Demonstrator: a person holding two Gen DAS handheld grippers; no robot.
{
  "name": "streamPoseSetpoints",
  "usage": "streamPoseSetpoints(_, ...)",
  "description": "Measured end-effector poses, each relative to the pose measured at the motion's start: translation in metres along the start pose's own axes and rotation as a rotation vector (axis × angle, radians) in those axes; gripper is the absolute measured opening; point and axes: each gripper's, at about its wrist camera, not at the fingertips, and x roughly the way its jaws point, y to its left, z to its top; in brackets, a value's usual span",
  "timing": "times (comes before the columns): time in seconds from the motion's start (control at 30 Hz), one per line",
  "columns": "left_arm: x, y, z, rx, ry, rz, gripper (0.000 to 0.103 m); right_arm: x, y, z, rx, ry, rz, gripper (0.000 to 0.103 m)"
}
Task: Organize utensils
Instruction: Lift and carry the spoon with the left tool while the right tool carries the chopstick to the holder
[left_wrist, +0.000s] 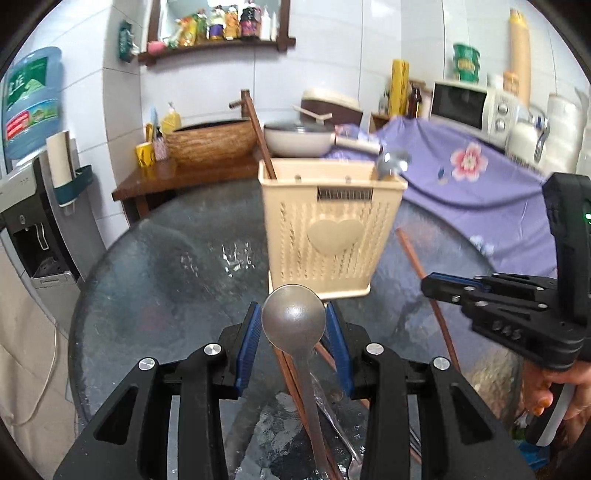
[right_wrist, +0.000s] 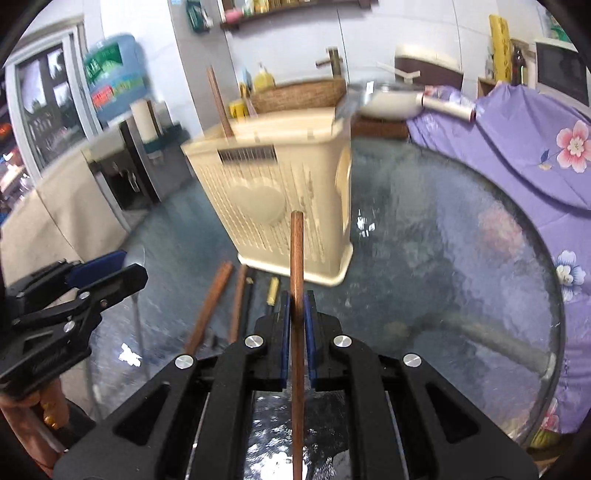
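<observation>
left fingers (left_wrist: 293, 325) pinch spoon (left_wrist: 293, 317) | right fingers (right_wrist: 296, 314) pinch chopstick (right_wrist: 296, 258) | holder (left_wrist: 328, 229) just ahead

Metal spoon (left_wrist: 293, 317): dull grey, round bowl turned back-side up and raised between two blue pads, slim handle running down toward the camera. Brown wooden chopstick (right_wrist: 296, 295): straight, nearly upright in the right wrist view, pinched between blue pads, blunt tip up in front of the holder. Cream plastic utensil holder (left_wrist: 332, 229): perforated walls, raised heart on the front, slotted vent near the rim, upright on the glass tabletop; one brown chopstick (left_wrist: 262, 140) leaning out of its left corner, a shiny metal utensil (left_wrist: 391, 162) poking from its right. More brown chopsticks (right_wrist: 208, 306) flat on the glass, just before the holder's base.
</observation>
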Motion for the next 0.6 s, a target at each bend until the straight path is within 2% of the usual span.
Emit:
streamPoseSetpoints(0.2,-0.019,0.003,0.004,-0.008,-0.050,0.002,0.036,-0.045,0.002,0.010,-0.028,-0.092,0.039,0.008)
streamPoseSetpoints(0.43,-0.032,0.004,0.008,-0.016,-0.084,0.004,0.035,-0.078,0.002,0.013,-0.029,-0.132,0.079,0.007)
streamPoseSetpoints(0.6,-0.032,0.009,0.011,-0.041,-0.084,-0.023,0.035,-0.084,0.004,0.016,-0.041,-0.145,0.078,0.007)
